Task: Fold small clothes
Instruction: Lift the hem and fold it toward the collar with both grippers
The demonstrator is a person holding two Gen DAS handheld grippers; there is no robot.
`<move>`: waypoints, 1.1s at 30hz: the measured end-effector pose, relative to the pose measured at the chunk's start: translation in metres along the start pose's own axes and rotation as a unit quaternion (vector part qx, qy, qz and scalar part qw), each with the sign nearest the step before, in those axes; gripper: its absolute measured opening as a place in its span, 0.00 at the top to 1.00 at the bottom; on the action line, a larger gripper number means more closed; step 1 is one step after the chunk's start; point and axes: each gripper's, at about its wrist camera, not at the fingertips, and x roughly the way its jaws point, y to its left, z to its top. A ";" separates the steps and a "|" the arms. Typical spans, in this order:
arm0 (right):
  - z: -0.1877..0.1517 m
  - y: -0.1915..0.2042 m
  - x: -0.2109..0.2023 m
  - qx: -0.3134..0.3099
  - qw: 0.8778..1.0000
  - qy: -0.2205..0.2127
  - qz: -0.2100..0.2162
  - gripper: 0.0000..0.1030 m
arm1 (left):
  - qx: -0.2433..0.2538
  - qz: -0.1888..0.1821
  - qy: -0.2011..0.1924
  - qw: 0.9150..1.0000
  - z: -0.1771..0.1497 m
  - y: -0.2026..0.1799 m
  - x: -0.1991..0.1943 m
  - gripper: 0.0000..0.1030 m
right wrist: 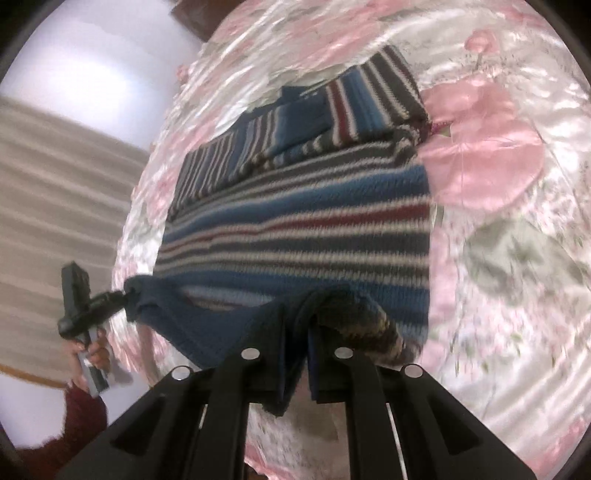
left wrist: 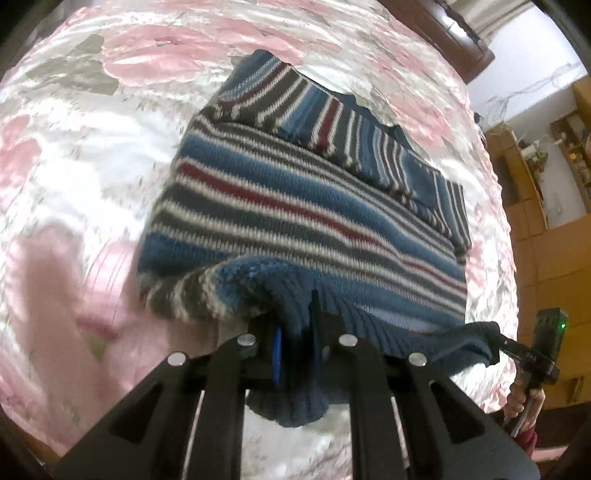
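Note:
A small knitted sweater [left wrist: 295, 199] with blue, grey, white and dark red stripes lies on a pink floral bedspread [left wrist: 74, 155], both sleeves folded across its far part. My left gripper [left wrist: 297, 332] is shut on the near ribbed hem, lifted off the bed. In the right wrist view the same sweater [right wrist: 303, 221] spreads ahead, and my right gripper [right wrist: 297, 332] is shut on the hem's other corner. Each view shows the other gripper at the hem's end: the right gripper [left wrist: 498, 341] at the right edge, the left gripper [right wrist: 127, 293] at the left edge.
The satin bedspread [right wrist: 498, 184] covers the whole bed around the sweater. A dark wooden headboard [left wrist: 443, 29] stands at the far side. Wooden shelves [left wrist: 546, 166] are off to the right. A hand in a red sleeve [right wrist: 92, 354] holds the left gripper's handle.

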 end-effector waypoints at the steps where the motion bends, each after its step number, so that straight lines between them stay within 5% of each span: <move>1: 0.006 -0.003 0.003 0.007 1.000 0.001 0.001 0.91 | -0.005 0.001 0.000 1.000 0.007 0.001 0.006 0.89; 11: 0.061 -0.032 0.051 0.054 0.998 0.034 -0.005 0.85 | -0.043 0.005 0.021 0.999 0.045 0.019 0.056 0.85; 14: 0.063 -0.040 0.049 0.066 0.997 0.036 0.003 0.74 | -0.069 -0.016 0.029 0.997 0.048 0.027 0.054 0.81; 16: 0.064 -0.041 0.037 0.061 0.998 0.023 -0.012 0.59 | -0.075 -0.026 0.026 0.996 0.049 0.030 0.046 0.77; 17: 0.064 -0.043 0.026 0.055 0.998 0.008 -0.032 0.44 | -0.074 -0.021 0.013 0.997 0.050 0.031 0.036 0.69; 21: 0.065 -0.043 -0.008 0.027 0.997 -0.021 -0.064 0.42 | -0.044 0.036 -0.059 0.997 0.053 0.032 -0.010 0.42; 24: 0.064 -0.034 -0.023 -0.005 0.997 -0.024 -0.076 0.40 | 0.000 0.079 -0.085 0.993 0.054 0.025 -0.030 0.40; 33: 0.073 0.007 0.005 -0.097 0.990 0.007 -0.099 0.27 | 0.112 0.089 -0.044 0.989 0.067 -0.016 0.004 0.38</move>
